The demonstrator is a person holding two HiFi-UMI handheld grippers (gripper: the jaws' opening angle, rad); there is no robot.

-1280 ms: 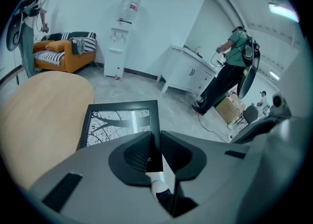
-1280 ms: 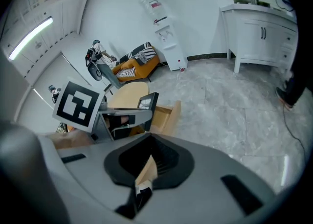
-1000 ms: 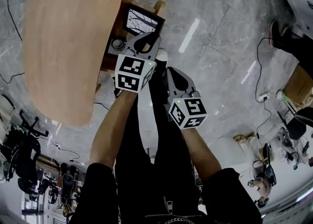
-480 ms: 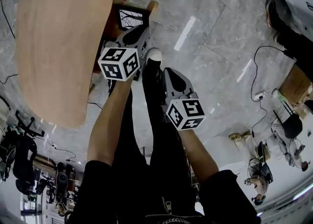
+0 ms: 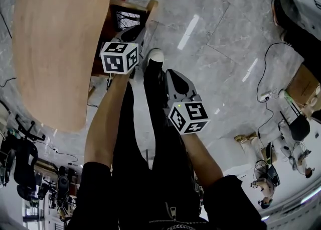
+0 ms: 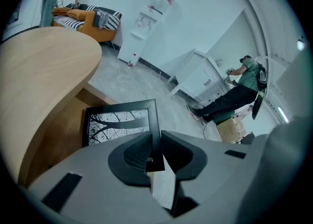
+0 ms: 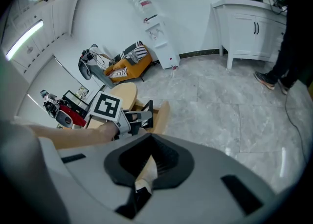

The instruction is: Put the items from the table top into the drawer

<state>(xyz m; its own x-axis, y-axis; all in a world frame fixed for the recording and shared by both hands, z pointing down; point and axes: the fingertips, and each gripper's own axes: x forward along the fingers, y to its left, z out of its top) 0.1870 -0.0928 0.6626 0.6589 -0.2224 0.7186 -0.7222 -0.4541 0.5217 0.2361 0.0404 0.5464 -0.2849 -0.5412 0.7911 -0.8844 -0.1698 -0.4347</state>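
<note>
Frame [image 6: 120, 123] pinched by one edge in left tool [image 6: 155, 145] could twist loose, clipping the drawer [image 5: 150, 9]; right tool [image 7: 148, 157] pressed together.

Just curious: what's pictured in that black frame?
The frame shows dark, bare branches on white; clearest in the left gripper view.

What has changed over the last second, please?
The left claw, gripping the picture frame, sank toward the open drawer. Its grip on the frame held; the right claw stayed put, shut and empty.
</note>
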